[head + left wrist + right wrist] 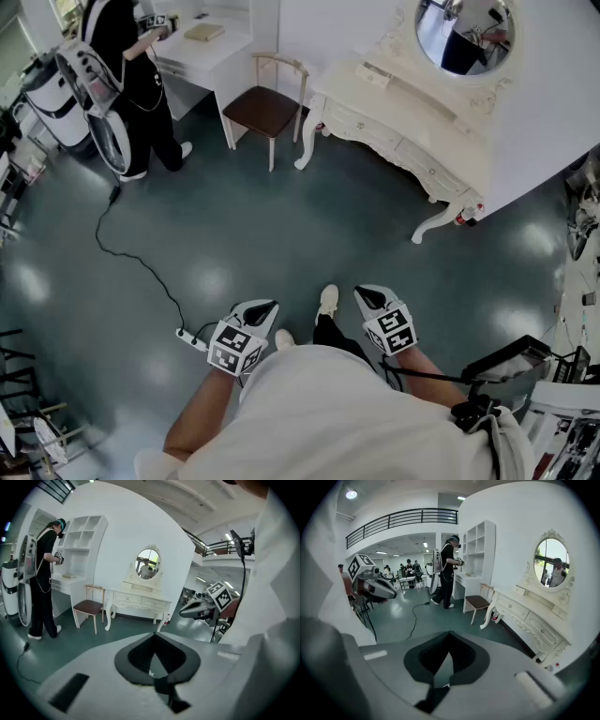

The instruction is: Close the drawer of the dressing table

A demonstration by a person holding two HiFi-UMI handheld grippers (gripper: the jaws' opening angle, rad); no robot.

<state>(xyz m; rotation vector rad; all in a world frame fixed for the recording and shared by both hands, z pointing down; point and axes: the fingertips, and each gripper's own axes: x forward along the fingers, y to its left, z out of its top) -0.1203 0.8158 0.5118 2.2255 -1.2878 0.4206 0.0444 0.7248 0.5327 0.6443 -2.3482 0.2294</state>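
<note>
Left tool (265, 310) and right tool (368, 298) hang over the dark floor (281, 225) on either side of the person's shoe (327, 300), both clenched on nothing. Well ahead, a brown-seated chair (264, 110) stands left of the dressing table (394, 98) against the white wall. Its drawers (427, 163) look flush.

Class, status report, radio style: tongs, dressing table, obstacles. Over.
Left tongs shut, empty; right tongs shut, empty. Dressing table across the floor, untouched. Chair beside it, cable off left.
</note>
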